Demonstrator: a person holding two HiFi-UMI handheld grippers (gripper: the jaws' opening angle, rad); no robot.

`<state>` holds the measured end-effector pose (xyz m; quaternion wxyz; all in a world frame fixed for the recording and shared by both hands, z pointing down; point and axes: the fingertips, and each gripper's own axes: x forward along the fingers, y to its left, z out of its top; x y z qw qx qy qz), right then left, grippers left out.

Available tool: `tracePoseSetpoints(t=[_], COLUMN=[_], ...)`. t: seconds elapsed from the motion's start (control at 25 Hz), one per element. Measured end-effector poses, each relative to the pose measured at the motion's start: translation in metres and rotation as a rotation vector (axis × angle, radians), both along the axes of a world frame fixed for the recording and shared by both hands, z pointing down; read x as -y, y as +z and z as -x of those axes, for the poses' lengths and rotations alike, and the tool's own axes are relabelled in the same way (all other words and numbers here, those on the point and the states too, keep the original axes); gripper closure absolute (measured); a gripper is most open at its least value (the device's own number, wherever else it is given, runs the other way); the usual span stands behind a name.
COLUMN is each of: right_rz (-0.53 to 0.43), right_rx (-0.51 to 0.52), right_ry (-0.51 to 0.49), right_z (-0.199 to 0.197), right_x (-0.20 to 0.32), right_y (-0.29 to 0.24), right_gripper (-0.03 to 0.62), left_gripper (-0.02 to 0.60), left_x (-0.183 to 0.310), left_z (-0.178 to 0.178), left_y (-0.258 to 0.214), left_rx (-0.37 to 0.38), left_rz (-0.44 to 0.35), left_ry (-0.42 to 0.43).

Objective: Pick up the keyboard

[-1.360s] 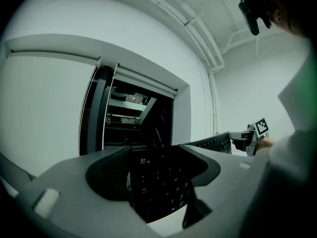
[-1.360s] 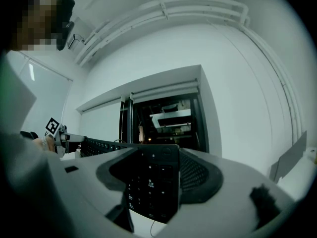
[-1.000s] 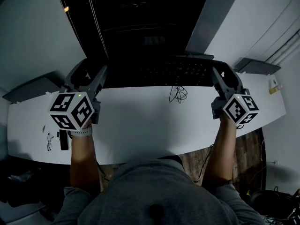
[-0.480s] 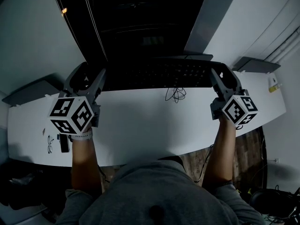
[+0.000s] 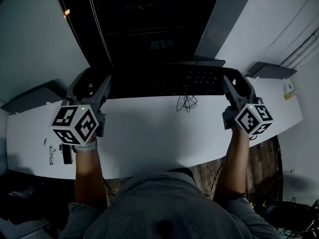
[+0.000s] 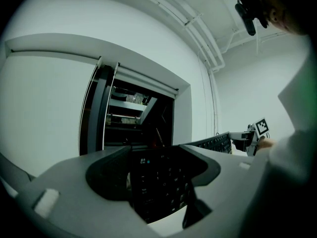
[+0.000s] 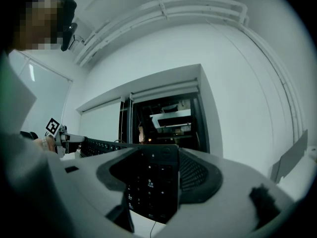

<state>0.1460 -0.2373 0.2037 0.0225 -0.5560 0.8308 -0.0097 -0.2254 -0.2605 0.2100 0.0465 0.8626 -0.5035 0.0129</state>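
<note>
At the far edge of the desk [image 5: 149, 133]: the keyboard [image 5: 167, 79] is spanning crosswise, just before a dark recess [image 5: 144, 24]; whether it is touching the surface cannot be told.
Left gripper [image 5: 96, 85]: its fingers are clamping the Esc end.
Right gripper [image 5: 235, 83]: its fingers are pinching the number-pad end.
Handling: both ends are best raised together and level, since an uneven lift is likely to twist the board or let it slip.
Cable [image 5: 187, 102]: lying coiled just before the keyboard, probably its lead, and possibly dragging during the lift.
Spectacles [image 5: 52, 153]: resting well apart at the left, obstructing nothing.
</note>
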Motion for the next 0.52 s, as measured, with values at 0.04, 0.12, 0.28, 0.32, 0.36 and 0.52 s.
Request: tracePoseSetpoints(t=[0.04,0.12,0.28,0.32,0.36,0.52], right_rz=[-0.002,-0.004,-0.001,0.001,0.002,0.002], right_rx=[-0.001,-0.003,-0.006,-0.006,-0.005,-0.005], right_ry=[0.001,0.001,0.001,0.001,0.001,0.0], right_z=[-0.0001,0.0005,-0.0004,-0.0009,-0.0012,-0.0009], right_x=[0.0,0.0001,0.0013,0.0012,0.0009,0.0], right_y=[-0.0006,-0.0008,0.0007,0.0012,0.0015,0.0011], right_gripper=[0.335,0.335,0.335,0.335,0.335,0.335], left_gripper=[0.294,0.293,0.293,0.293,0.295,0.293], left_x=[0.0003,0.0005,0.0013,0.0014,0.0013,0.0005], left_z=[-0.0001,0.0002,-0.0001,-0.0006,-0.0009,-0.0007], left_y=[0.0,0.0013,0.0035,0.0036,0.0037,0.0024], left_rx=[-0.002,-0.004,-0.006,-0.005,-0.004,-0.002], left_rz=[-0.001,0.0,0.003,0.005,0.006,0.005], left_ry=[0.001,0.0,-0.001,0.0,0.001,0.002])
